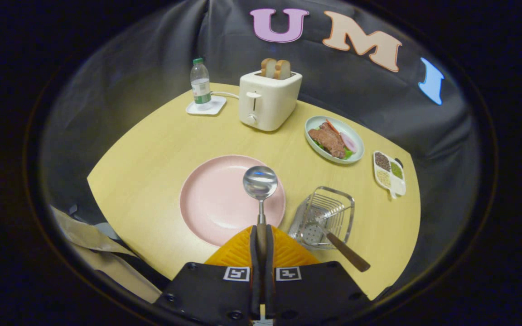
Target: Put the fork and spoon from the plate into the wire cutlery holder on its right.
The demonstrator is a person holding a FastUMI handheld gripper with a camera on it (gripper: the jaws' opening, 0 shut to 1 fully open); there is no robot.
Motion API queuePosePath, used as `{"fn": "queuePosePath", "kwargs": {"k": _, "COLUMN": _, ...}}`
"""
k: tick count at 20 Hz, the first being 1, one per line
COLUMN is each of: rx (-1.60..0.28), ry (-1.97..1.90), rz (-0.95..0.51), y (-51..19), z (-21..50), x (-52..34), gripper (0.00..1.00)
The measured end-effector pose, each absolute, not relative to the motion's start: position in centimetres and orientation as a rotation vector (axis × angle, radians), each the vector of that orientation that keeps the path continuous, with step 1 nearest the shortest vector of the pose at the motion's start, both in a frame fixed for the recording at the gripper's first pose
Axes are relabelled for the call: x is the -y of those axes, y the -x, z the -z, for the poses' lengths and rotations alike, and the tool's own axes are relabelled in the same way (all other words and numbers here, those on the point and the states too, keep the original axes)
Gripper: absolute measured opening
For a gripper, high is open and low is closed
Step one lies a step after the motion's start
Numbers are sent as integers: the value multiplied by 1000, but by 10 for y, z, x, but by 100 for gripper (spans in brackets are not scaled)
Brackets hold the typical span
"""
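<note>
My gripper is shut on the wooden handle of the spoon, whose shiny bowl sticks out ahead of the fingers, lifted over the right part of the pink plate. The plate itself lies bare below. To the right of the plate stands the wire cutlery holder. The fork rests in it, head down inside the basket, brown handle leaning out toward the table's near edge.
A white toaster with bread stands beyond the plate, a water bottle on a small white tray left of it. A dish of meat and salad and a divided seasoning tray lie beyond the holder, near the table's right edge.
</note>
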State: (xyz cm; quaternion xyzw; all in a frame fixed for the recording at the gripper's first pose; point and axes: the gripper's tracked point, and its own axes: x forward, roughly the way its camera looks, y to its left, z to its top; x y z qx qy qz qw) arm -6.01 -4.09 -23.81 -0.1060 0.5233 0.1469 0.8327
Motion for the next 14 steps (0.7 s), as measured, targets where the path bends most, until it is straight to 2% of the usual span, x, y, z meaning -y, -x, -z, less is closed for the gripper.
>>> {"fn": "queuePosePath", "kwargs": {"k": 11, "rx": -1204, "ry": 279, "rz": -194, "y": 68, "z": 228, "x": 128, "gripper": 7}}
{"fn": "queuePosePath", "kwargs": {"k": 14, "rx": -1193, "ry": 277, "rz": -184, "y": 60, "z": 224, "x": 134, "gripper": 14}}
